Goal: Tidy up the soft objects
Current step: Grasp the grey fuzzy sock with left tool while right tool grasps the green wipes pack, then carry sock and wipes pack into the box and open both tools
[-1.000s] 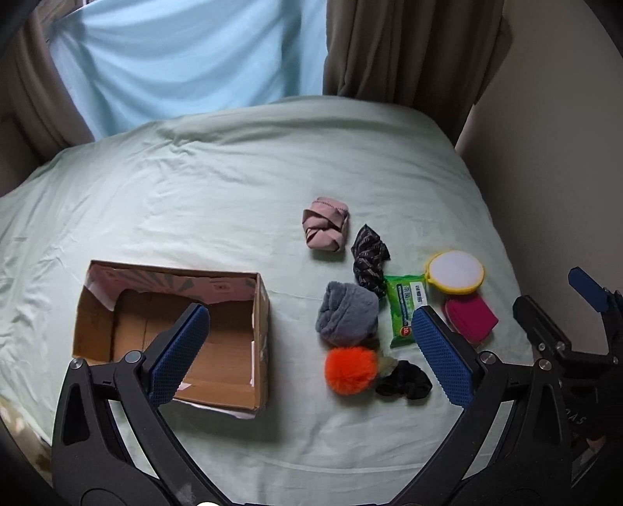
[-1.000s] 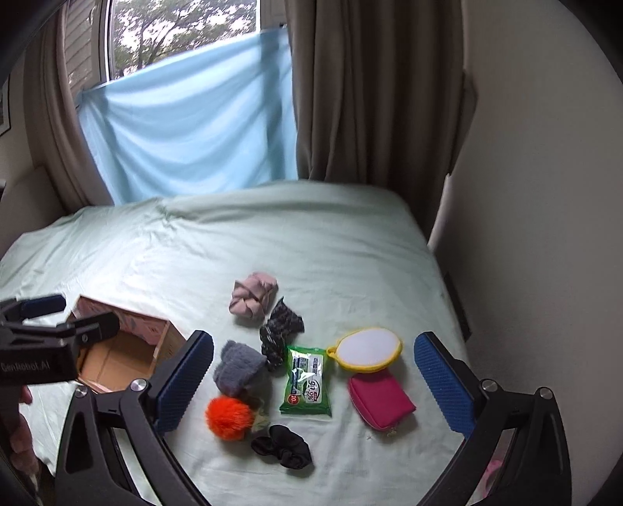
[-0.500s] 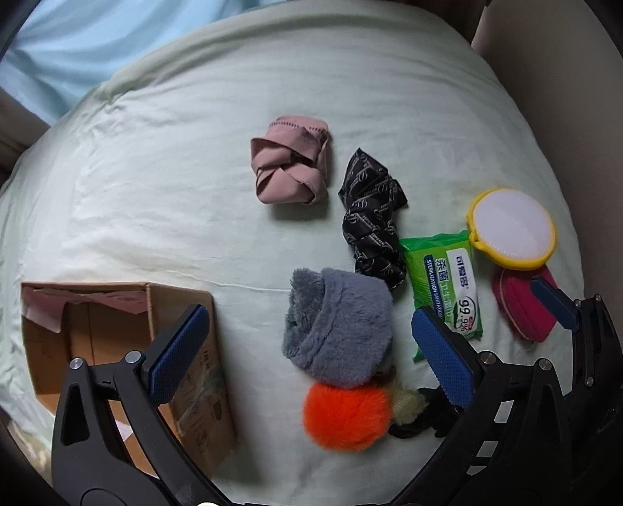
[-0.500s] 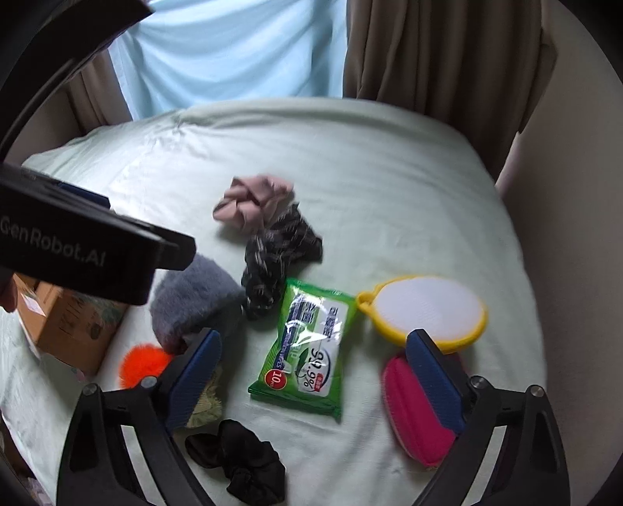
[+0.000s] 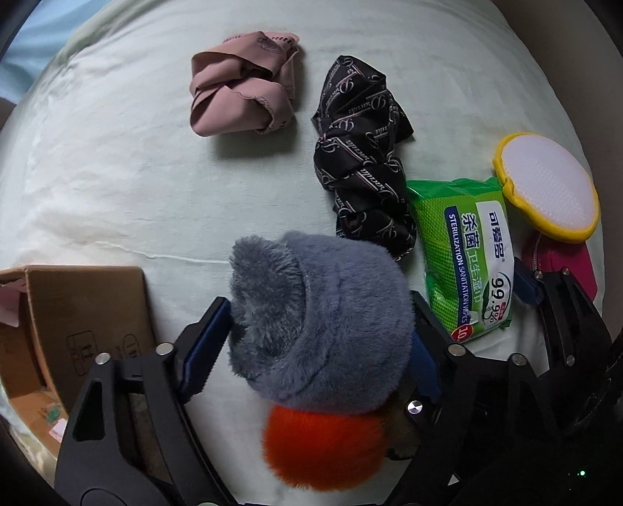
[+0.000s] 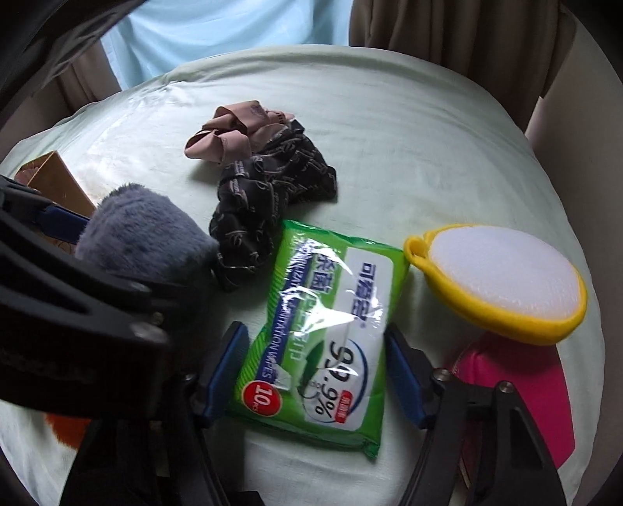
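My left gripper (image 5: 311, 346) is open with its jaws on either side of a grey fluffy roll (image 5: 323, 319) lying on the bed; an orange pompom (image 5: 323, 447) lies just below it. My right gripper (image 6: 315, 369) is open with its jaws on either side of a green wipes pack (image 6: 319, 334); the pack also shows in the left wrist view (image 5: 463, 264). A pink cloth (image 5: 241, 97) and a black patterned scrunchie (image 5: 362, 167) lie farther off. The grey roll (image 6: 144, 237) shows in the right wrist view behind the left gripper's body.
A cardboard box (image 5: 78, 323) stands at the left on the pale green bed (image 5: 97, 175). A yellow-rimmed white round pad (image 6: 502, 280) and a magenta pouch (image 6: 533, 393) lie at the right near the bed's edge. Curtains (image 6: 447, 31) hang behind.
Both grippers have dropped closer to the bed. The left now straddles the grey roll and the right straddles the wipes pack; both jaws have narrowed.
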The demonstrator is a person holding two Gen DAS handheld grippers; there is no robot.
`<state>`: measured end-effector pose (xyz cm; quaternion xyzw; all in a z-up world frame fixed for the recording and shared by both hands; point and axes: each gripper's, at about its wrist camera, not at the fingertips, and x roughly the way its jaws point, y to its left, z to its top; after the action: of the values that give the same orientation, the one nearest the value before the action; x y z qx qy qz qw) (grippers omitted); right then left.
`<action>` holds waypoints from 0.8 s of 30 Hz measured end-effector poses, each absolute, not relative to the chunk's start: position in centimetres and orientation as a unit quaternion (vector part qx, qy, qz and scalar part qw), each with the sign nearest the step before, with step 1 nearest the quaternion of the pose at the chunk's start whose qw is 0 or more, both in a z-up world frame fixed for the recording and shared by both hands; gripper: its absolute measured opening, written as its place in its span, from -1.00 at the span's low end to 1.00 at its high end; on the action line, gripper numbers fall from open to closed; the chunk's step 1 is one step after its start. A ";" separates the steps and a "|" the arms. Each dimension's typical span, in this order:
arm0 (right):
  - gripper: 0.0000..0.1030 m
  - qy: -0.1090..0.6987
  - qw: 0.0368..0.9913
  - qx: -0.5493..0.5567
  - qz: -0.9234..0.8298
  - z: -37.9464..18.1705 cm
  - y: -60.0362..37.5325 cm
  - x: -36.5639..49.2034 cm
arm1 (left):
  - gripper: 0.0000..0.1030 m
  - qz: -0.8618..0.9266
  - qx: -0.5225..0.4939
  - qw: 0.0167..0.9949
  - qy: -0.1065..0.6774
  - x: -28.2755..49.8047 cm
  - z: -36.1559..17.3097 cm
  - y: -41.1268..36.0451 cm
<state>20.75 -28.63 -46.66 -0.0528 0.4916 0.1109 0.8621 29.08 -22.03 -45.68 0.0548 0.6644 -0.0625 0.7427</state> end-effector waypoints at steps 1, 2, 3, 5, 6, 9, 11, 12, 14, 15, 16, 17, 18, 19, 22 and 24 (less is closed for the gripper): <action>0.13 0.492 0.862 -0.053 0.111 -46.7 -28.6 20.7 | 0.44 -0.061 0.061 0.744 0.663 29.0 -45.7 -22.3; 0.10 0.491 0.863 -0.050 0.112 -46.7 -28.6 20.6 | 0.42 -0.062 0.067 0.745 0.661 29.0 -45.8 -22.5; 0.08 0.491 0.863 -0.048 0.113 -46.7 -28.7 20.7 | 0.39 -0.062 0.071 0.745 0.660 28.9 -45.8 -22.7; 0.04 0.491 0.862 -0.044 0.114 -46.7 -28.9 20.6 | 0.33 -0.062 0.068 0.747 0.658 28.6 -45.7 -23.0; 0.00 0.491 0.863 -0.042 0.113 -46.6 -28.9 20.6 | 0.26 -0.063 0.065 0.748 0.657 28.5 -45.7 -23.0; -0.09 0.493 0.862 -0.036 0.113 -46.4 -29.1 20.9 | 0.13 -0.066 0.061 0.750 0.655 28.3 -45.3 -22.8; -0.14 0.490 0.864 -0.034 0.111 -46.0 -29.1 21.0 | 0.05 -0.068 0.061 0.751 0.654 28.0 -45.0 -22.6; -0.17 0.488 0.865 -0.034 0.112 -45.8 -29.1 21.0 | 0.01 -0.068 0.061 0.752 0.653 27.9 -44.9 -22.6; -0.18 0.484 0.867 -0.034 0.114 -45.2 -29.1 20.9 | -0.01 -0.066 0.062 0.754 0.650 27.7 -44.2 -22.6; -0.19 0.481 0.869 -0.035 0.115 -44.8 -29.0 20.8 | -0.02 -0.065 0.062 0.756 0.648 27.5 -43.7 -22.5; -0.19 0.478 0.870 -0.036 0.116 -44.3 -29.1 20.7 | -0.02 -0.064 0.059 0.759 0.645 27.3 -43.1 -22.5; -0.19 0.475 0.872 -0.037 0.116 -43.8 -29.0 20.5 | -0.02 -0.063 0.056 0.762 0.642 27.1 -42.5 -22.4; -0.20 0.472 0.873 -0.038 0.117 -43.2 -29.0 20.3 | -0.02 -0.062 0.053 0.765 0.639 27.0 -41.8 -22.4; -0.20 0.469 0.875 -0.038 0.115 -42.6 -29.0 20.1 | -0.02 -0.062 0.052 0.768 0.636 26.8 -41.1 -22.3; -0.20 0.461 0.880 -0.032 0.111 -40.6 -29.2 19.6 | -0.02 -0.060 0.052 0.779 0.622 26.1 -38.6 -21.9; -0.20 0.453 0.884 -0.028 0.109 -38.8 -29.5 19.0 | -0.02 -0.059 0.050 0.787 0.612 25.7 -36.7 -21.7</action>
<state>19.04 -29.46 -38.83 -0.0276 0.4534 0.1087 0.8842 25.74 -21.66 -36.66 0.0503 0.6116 -0.0588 0.7874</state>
